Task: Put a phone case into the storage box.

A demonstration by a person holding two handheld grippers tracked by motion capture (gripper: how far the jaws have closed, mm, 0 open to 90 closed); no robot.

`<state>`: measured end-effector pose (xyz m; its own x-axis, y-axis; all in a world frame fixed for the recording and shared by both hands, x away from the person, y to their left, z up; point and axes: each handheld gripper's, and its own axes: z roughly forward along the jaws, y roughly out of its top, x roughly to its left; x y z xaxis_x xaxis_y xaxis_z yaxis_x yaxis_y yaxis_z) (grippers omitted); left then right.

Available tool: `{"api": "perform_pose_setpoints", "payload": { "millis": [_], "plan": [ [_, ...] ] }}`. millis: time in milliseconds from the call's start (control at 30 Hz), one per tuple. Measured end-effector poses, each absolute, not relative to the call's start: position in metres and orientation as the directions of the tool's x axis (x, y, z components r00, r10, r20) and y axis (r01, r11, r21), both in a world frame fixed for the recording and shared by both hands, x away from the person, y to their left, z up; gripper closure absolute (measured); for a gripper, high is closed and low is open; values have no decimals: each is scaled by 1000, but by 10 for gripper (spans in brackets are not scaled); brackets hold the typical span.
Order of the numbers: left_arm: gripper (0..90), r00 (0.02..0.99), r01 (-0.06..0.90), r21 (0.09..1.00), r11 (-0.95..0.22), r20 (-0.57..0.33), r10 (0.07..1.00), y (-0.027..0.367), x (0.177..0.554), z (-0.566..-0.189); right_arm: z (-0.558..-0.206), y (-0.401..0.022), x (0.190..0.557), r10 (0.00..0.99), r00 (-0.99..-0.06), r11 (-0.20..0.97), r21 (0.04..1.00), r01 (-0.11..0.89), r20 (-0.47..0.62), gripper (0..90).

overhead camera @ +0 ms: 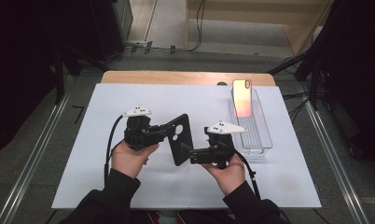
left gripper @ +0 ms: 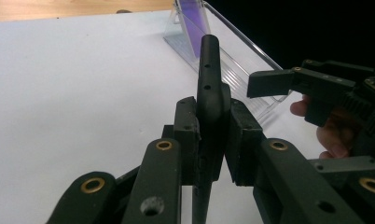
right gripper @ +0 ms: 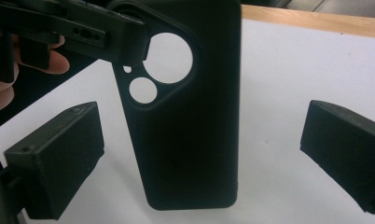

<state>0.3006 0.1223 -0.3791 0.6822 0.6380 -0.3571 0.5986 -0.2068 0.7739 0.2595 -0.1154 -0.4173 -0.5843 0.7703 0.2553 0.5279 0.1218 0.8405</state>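
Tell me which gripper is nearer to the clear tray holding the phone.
Right. The right gripper sits just beside the clear tray, jaws open around the black phone case. The left gripper clamps that case from the far side, farther from the tray.

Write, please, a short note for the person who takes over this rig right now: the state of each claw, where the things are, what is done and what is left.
Left claw: shut on the black phone case, holding it by its edge above the white table sheet.
Right claw: open, one pad on each side of the case's lower end, not touching it.
Phone: leaning upright at the far end of the clear tray, to the right of both claws.
Done: the case is picked up.
Left, most likely: grip the case with the right claw too, then fit it to the phone.
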Motion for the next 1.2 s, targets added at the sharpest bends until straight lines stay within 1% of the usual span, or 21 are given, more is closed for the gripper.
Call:
{"api": "perform_pose_setpoints", "payload": {
  "millis": [567, 967, 1033, 1100, 1133, 1200],
  "plan": [
    [769, 688, 597, 773, -212, -357, 632, 114, 295, -379, -420, -103, 272, 773, -592, 157, 837, 524, 225, 0],
    [769, 683, 615, 758, -217, -374, 628, 108, 292, -382, -427, -94, 279, 769, -594, 166, 825, 540, 234, 0],
    [769, 681, 613, 760, -214, -372, 630, 107, 291, -383, -427, -94, 279, 759, -604, 161, 828, 536, 243, 49],
    [769, 683, 612, 760, -218, -370, 629, 106, 291, -383, -426, -94, 279, 757, -604, 153, 831, 535, 249, 54],
    [769, 684, 612, 759, -221, -368, 630, 105, 291, -383, -426, -94, 279, 757, -604, 152, 831, 535, 249, 87],
    [768, 682, 612, 760, -219, -368, 632, 105, 290, -383, -426, -94, 279, 753, -607, 151, 831, 535, 253, 97]
  ]
}}
